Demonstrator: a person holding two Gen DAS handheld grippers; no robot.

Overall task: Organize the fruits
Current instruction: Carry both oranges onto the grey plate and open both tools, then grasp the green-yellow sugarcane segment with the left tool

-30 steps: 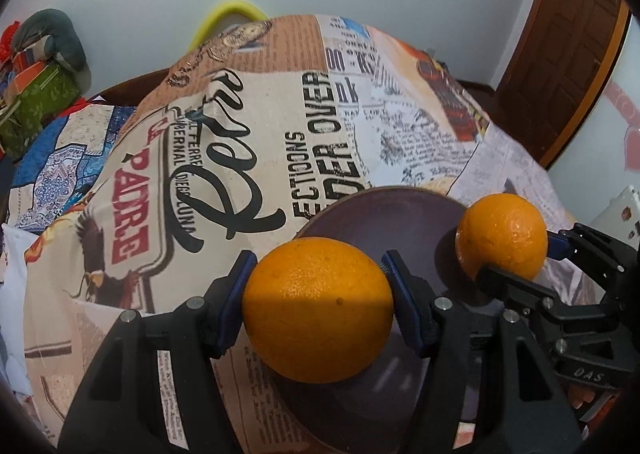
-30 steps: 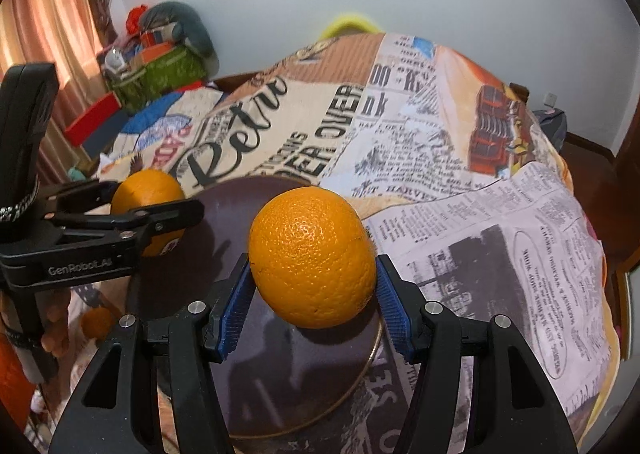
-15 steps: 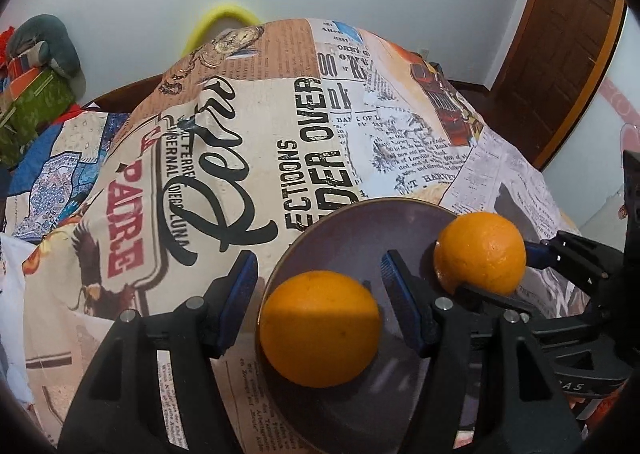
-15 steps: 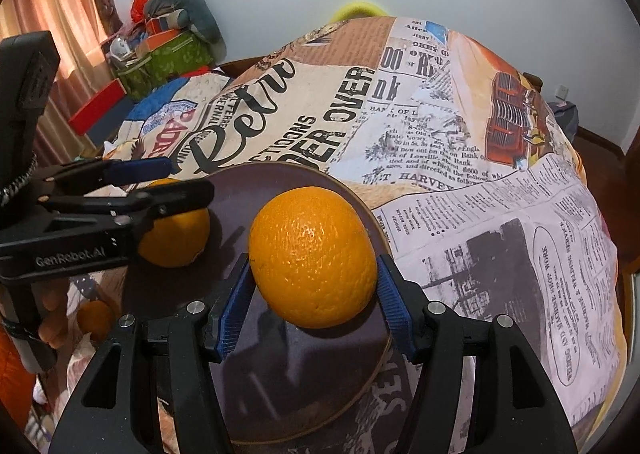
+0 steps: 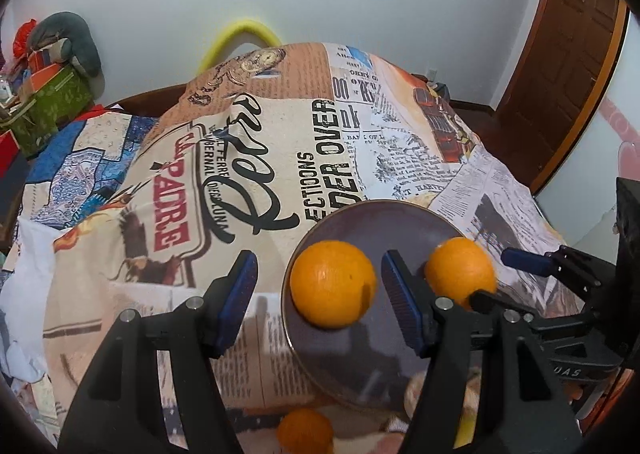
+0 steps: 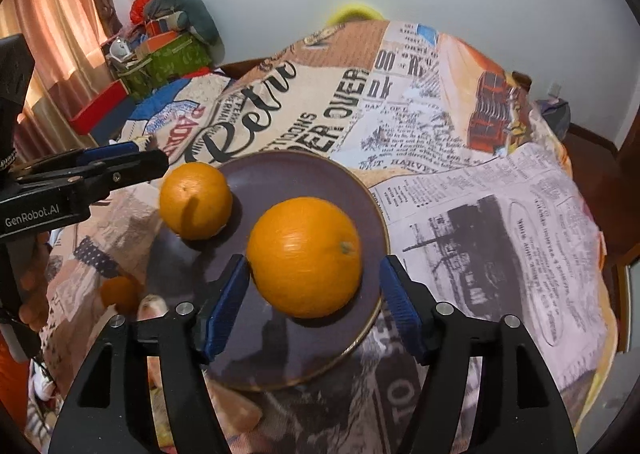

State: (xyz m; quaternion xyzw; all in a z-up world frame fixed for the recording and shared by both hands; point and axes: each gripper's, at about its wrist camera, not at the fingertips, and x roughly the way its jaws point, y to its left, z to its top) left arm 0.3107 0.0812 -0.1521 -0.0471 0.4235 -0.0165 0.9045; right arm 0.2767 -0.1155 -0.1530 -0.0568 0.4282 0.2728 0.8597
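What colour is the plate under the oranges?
Dark purple plate with a thin gold rim; the right wrist view shows it best.

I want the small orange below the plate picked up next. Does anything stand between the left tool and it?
Nothing visible blocks it. The left tool is open over the plate's left edge, with its released orange resting on the plate. The small orange lies on the cloth just below the plate.

Both oranges now lie free on the purple plate (image 6: 352,190). The left hand-held gripper (image 5: 318,304) has let go of its orange (image 5: 333,284) and stands spread, drawn back. The right hand-held gripper (image 6: 314,308) has likewise released its orange (image 6: 305,257), jaws wide apart.
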